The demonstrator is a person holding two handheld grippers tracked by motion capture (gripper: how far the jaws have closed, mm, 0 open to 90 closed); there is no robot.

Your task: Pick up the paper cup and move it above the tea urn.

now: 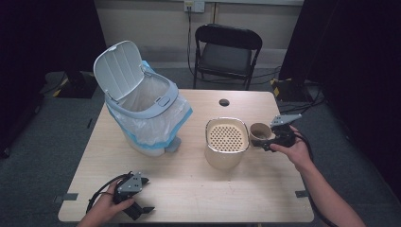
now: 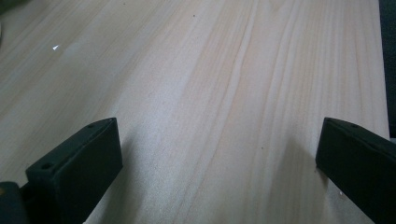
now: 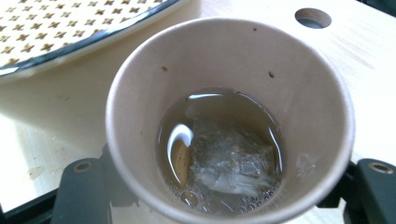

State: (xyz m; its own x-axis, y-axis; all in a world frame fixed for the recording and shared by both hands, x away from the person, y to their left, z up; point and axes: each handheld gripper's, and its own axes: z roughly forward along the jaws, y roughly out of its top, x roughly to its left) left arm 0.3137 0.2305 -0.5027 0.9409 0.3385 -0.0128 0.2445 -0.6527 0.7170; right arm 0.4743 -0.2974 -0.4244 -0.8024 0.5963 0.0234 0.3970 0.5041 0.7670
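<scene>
On the wooden bench point(image 1: 198, 189), toward ten o'clock, stands a grey pedal bin point(image 1: 142, 106), lid up and lined with a clear bag. At the centre sits a beige strainer container point(image 1: 226, 142) with a perforated top. Just beside it at three o'clock, the right hand-held gripper point(image 1: 269, 137) pinches a paper cup point(image 3: 224, 116) holding a tea bag point(image 3: 231, 163) in liquid. At seven o'clock, the left hand-held gripper point(image 1: 142, 208) rests with jaws spread.
</scene>
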